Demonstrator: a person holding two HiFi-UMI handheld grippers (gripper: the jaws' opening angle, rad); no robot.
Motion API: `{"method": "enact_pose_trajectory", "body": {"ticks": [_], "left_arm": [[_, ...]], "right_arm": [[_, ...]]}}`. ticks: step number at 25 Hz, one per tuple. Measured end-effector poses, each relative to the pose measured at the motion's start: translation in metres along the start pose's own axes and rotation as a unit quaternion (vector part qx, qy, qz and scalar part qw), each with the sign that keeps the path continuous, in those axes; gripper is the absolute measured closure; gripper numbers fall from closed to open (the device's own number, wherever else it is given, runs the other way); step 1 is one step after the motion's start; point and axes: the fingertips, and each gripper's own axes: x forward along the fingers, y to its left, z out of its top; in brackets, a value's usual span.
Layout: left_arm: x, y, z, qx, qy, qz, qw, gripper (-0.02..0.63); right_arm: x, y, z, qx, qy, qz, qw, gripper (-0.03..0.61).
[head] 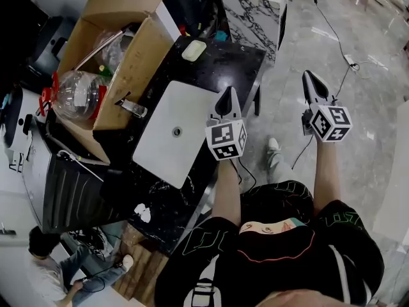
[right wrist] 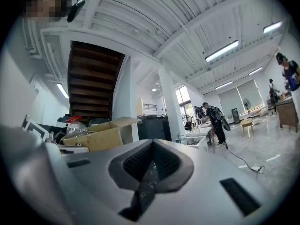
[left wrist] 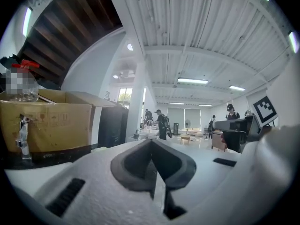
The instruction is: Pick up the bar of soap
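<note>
My left gripper (head: 227, 94) and right gripper (head: 312, 78) empty, fingers together; bar of soap (head: 193, 50) by counter's (head: 238, 59) far edge.

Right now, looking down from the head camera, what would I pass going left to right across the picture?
clear plastic jug → bar of soap → left gripper → right gripper

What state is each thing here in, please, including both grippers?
bar of soap, lying flat on the black counter, untouched.
left gripper, shut, empty.
right gripper, shut, empty.
cardboard box, open, flaps up.
clear jug, red cap on.
sink, nothing in it.
</note>
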Motion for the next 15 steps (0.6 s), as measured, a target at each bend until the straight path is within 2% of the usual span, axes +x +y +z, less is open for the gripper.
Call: {"method": "enact_pose_trajectory", "body": {"ticks": [7,12,15], "left_arm": [[0.074,0.011,-0.035,-0.007,0.038,0.032,0.9987,0.606],[0.124,0.045,-0.026,0.001,0.063,0.087,0.9942,0.605],[0.16,0.047,-0.027,0.009,0.078,0.096,0.9923,0.606]], "right_arm": [[0.086,-0.048,-0.026,0.032,0.023,0.03,0.999,0.574],[0.151,-0.086,-0.043,0.07,0.051,0.047,0.995,0.574],[0.184,-0.109,-0.051,0.084,0.061,0.055,0.993,0.574]]}}
